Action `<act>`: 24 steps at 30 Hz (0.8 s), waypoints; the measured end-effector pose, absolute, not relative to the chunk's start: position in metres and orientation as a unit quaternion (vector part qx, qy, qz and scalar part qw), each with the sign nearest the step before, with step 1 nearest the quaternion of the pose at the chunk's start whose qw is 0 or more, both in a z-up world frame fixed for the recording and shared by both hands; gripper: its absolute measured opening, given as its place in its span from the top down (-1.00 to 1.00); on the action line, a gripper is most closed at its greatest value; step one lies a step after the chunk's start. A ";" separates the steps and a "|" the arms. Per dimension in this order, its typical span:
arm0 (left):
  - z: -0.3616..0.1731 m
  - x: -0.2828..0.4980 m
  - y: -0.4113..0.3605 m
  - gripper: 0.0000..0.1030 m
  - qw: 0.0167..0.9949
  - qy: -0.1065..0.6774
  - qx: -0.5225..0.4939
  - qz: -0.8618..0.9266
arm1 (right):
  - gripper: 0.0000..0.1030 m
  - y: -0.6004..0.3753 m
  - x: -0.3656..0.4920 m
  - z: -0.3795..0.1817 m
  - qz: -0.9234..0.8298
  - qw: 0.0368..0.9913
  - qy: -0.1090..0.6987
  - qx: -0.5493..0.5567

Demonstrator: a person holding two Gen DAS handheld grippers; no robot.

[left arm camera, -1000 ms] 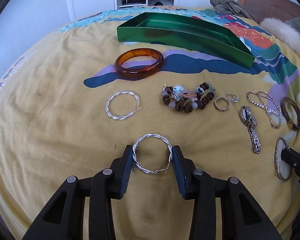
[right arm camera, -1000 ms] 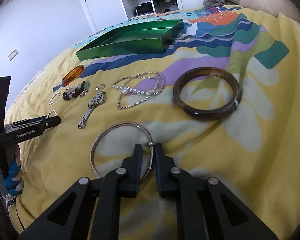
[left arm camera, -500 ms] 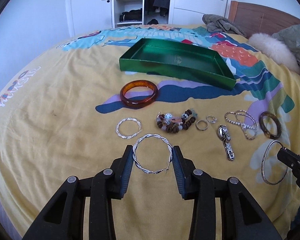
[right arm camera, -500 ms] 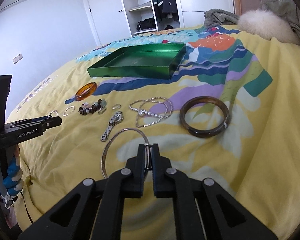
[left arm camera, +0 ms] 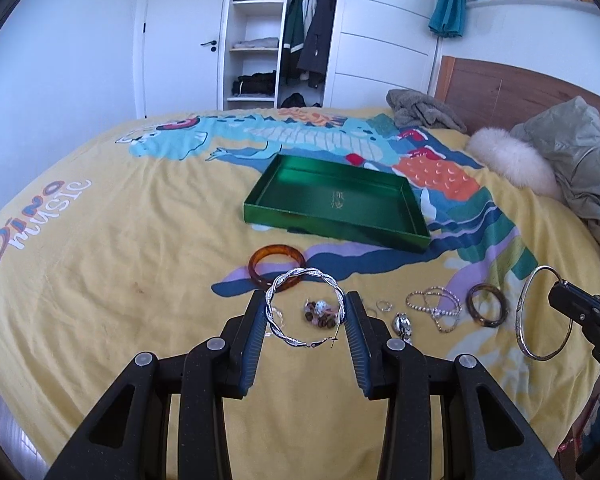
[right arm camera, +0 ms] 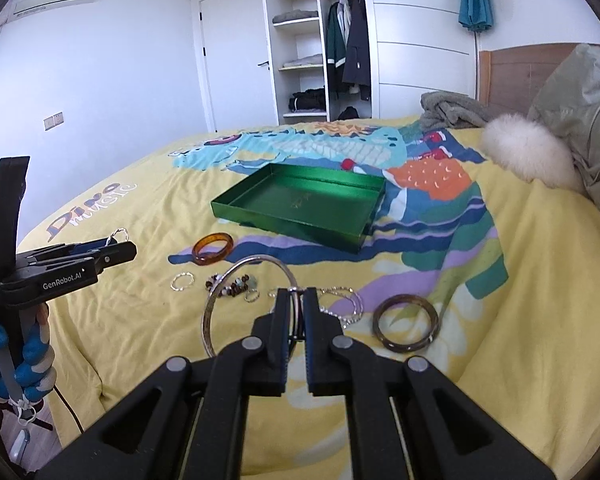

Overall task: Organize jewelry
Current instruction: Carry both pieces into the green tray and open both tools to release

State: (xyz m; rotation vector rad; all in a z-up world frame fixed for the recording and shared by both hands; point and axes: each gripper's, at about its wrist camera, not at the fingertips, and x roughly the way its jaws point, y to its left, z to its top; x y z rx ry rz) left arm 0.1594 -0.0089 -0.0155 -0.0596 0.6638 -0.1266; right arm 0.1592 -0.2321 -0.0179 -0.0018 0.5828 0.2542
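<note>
Now the twisted hoop sits clamped across the left gripper, and the right gripper pinches the thin bangle, both above the bedspread, likely bound for the far green tray.

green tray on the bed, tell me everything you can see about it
The green tray is a shallow rectangular box with low upright walls and a glossy, metallic-looking green finish, probably coated card. A small gold emblem marks the middle of its floor. It looks empty and lies flat on the yellow patterned bedspread, set at a slant to both views, beyond the row of jewelry. Nothing but the bedspread touches it; the amber bangle lies just in front, apart.
</note>
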 end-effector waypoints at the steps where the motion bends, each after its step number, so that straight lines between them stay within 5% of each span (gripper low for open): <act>1: -0.010 0.158 -0.008 0.25 0.945 0.320 -0.030 -0.062 | 0.89 -0.230 0.159 -0.011 0.125 0.952 0.280 -0.003; 13: 0.056 0.179 0.002 0.25 0.962 0.264 -0.026 -0.059 | 0.89 -0.215 0.177 0.073 0.117 0.972 0.204 -0.022; 24: 0.072 0.281 -0.007 0.25 0.964 0.260 -0.012 -0.045 | 0.89 -0.218 0.277 0.129 0.094 0.983 0.158 -0.016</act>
